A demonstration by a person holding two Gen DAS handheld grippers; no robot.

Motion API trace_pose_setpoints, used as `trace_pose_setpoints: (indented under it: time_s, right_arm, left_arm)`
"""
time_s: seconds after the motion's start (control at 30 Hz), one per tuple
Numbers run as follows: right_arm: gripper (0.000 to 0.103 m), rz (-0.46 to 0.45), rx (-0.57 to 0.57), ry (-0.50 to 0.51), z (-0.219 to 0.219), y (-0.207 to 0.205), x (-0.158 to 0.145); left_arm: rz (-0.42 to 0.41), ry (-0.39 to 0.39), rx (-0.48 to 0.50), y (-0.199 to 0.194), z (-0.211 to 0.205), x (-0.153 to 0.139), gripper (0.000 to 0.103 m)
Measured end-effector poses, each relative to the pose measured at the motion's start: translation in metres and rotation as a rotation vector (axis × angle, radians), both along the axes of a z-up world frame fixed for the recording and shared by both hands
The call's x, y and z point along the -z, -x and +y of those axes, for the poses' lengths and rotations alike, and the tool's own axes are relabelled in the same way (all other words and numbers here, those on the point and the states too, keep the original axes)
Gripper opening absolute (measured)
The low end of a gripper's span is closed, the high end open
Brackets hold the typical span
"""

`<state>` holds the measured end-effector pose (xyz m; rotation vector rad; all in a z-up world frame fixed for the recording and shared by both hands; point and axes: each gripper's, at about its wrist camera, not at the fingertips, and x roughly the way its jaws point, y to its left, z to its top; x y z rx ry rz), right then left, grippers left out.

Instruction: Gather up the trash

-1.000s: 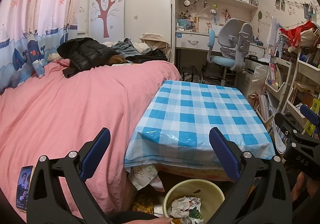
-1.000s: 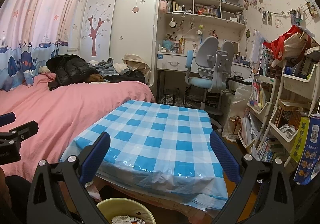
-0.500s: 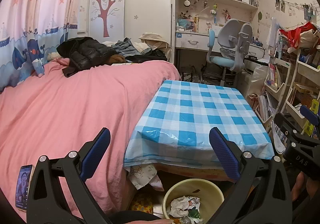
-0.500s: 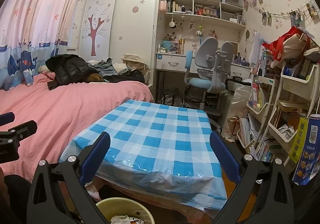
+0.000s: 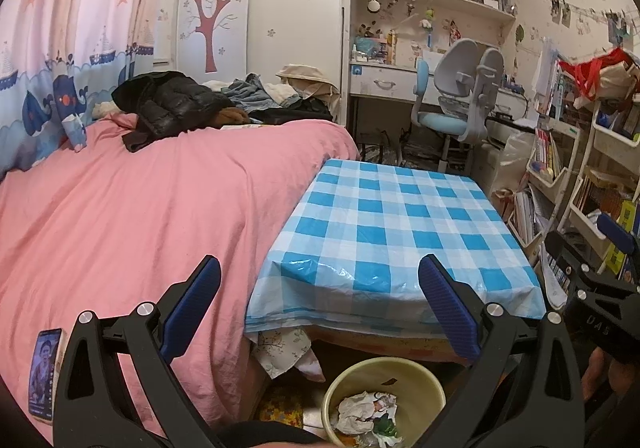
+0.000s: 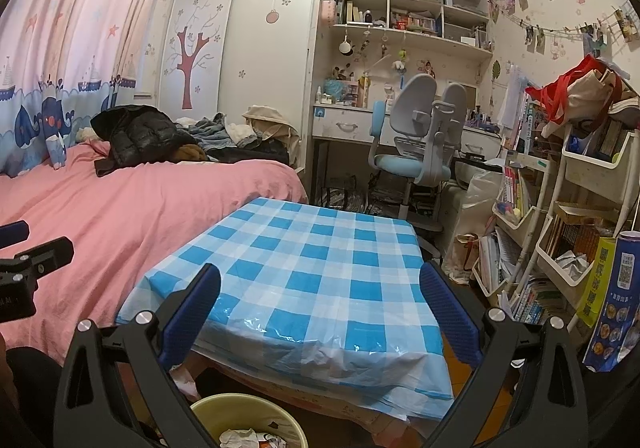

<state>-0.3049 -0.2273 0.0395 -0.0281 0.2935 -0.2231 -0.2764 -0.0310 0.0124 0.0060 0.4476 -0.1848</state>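
Crumpled paper (image 5: 362,410) fills bin (image 5: 430,388) beneath both gaping, empty hand-held grippers.

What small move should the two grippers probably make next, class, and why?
Probably pull back and stop: both the left gripper and right gripper are open and empty, no trash shows on the checked tablecloth, and crumpled paper already lies in the bin.

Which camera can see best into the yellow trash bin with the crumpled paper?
The left wrist view. It shows the yellow trash bin nearly whole, with crumpled paper inside. The right wrist view catches only the bin's top rim and a bit of paper at the picture's bottom edge.
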Motion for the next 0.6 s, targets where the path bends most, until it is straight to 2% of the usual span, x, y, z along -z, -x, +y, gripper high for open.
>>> trace_pose_setpoints:
  time_s: [0.17,0.3,0.4,0.6]
  right_arm:
    - [0.095,0.001,0.0,0.0,-0.003,0.003,-0.001]
    - [0.095,0.003,-0.001,-0.008,-0.01,0.007,-0.001]
    - [0.095,0.004,-0.003,-0.005,-0.013,0.008,-0.001]
    - [0.095,0.006,-0.005,-0.004,-0.012,0.006,-0.001]
  left_arm:
    - [-0.028,0.039,-0.024,0.004,0.008,-0.001,0.095]
    - [-0.008,0.043,-0.027,0.0,0.011,-0.001,0.095]
    - [0.023,0.018,-0.025,-0.004,0.007,0.001,0.095]
    - [-0.005,-0.045,-0.023,0.003,0.0,0.001,0.095]
